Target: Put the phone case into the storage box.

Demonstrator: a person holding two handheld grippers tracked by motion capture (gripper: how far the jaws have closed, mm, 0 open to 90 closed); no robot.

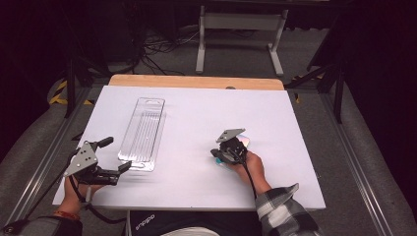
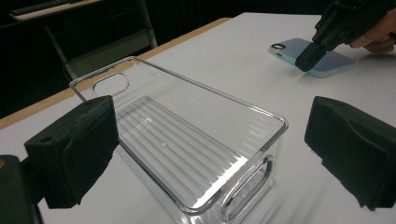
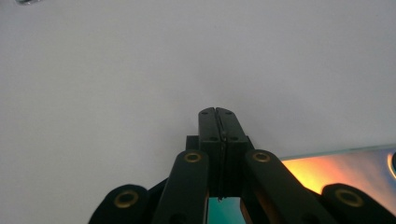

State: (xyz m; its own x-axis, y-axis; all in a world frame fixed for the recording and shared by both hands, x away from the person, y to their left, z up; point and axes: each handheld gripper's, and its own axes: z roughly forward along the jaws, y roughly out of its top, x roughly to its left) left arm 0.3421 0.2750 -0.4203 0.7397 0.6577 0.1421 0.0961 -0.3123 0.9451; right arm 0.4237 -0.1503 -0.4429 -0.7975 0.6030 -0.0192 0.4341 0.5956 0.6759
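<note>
The right tool (image 1: 220,156) is seen with its jaws pressed together, nothing visibly caught between them, the tips set down at the near-left edge of the phone case (image 2: 312,56), which lies flat on the white bench (image 1: 196,123) at the right; the case is judged not yet gripped, so the step in hand appears to be the picking up of the case. The left tool (image 1: 124,167) is held with its jaws wide apart at the near end of the clear bin (image 1: 142,132), which stands empty at the left, well apart from the case. Next, the right jaws would have to be opened and closed over the case's edge; the bin may need steadying.
</note>
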